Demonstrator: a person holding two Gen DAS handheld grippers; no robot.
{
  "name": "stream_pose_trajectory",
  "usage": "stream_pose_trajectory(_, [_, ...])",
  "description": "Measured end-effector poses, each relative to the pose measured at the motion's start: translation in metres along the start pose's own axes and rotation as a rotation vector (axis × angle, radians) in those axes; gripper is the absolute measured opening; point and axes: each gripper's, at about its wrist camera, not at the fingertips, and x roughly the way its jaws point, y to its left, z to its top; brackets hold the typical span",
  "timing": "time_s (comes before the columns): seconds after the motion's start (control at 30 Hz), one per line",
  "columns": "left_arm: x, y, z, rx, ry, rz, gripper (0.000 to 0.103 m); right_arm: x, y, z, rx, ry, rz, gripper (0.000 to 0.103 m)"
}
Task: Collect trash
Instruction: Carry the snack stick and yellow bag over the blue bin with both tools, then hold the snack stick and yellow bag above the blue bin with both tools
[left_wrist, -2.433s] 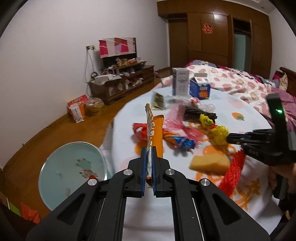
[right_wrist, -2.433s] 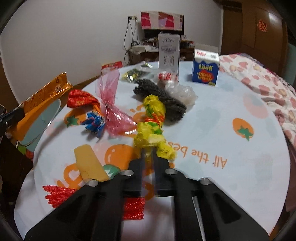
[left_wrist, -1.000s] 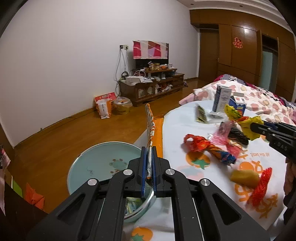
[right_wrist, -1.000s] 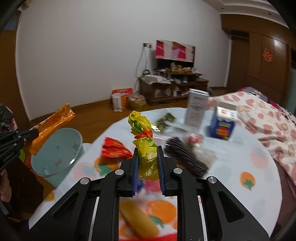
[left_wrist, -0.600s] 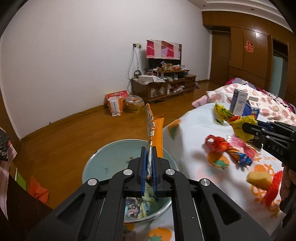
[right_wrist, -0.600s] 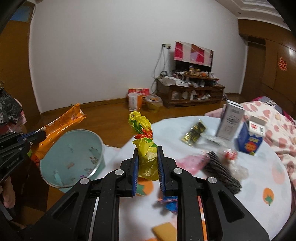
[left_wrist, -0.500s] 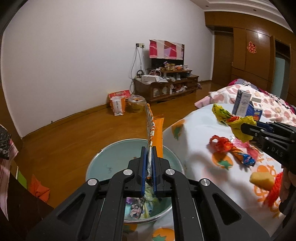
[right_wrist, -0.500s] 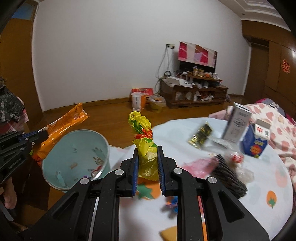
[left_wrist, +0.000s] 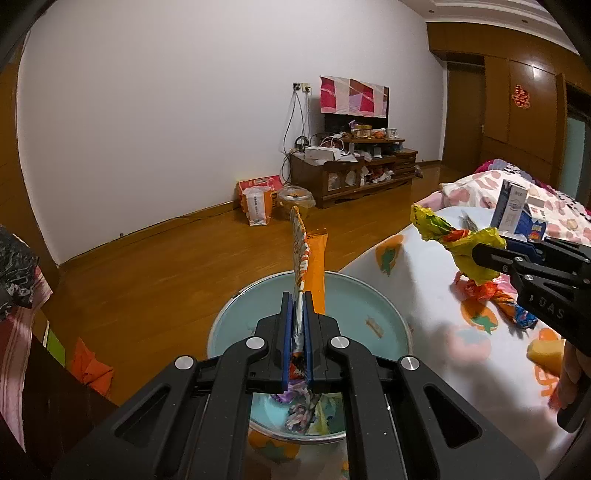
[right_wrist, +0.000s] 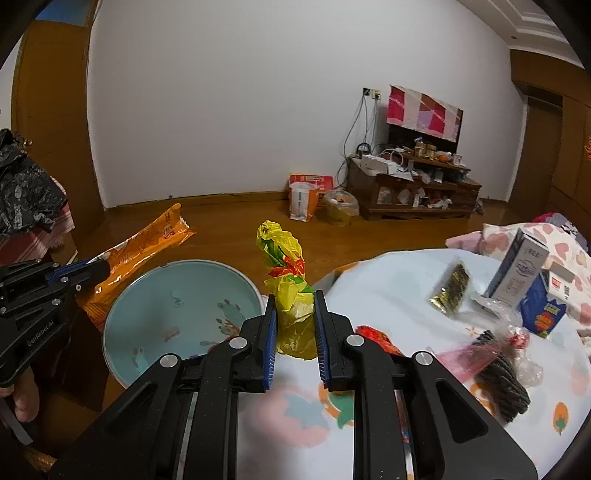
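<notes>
Both crinkly wrappers (left_wrist: 308, 266) (right_wrist: 290, 295) clamped.

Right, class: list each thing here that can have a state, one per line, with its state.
left gripper: shut on the orange wrapper
orange wrapper: held upright above the bin
right gripper: shut on the yellow wrapper
yellow wrapper: crumpled, held upright
bin: open, some trash inside
white carton: upright on the table
</notes>
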Motion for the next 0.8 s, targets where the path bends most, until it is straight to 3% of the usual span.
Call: stream_pose_trajectory(0.8, [0.007, 0.013, -0.002, -0.023, 0.02, 0.048, 0.005, 0.023, 0.021, 0.007, -0.046, 0.015, 0.046, 0.019])
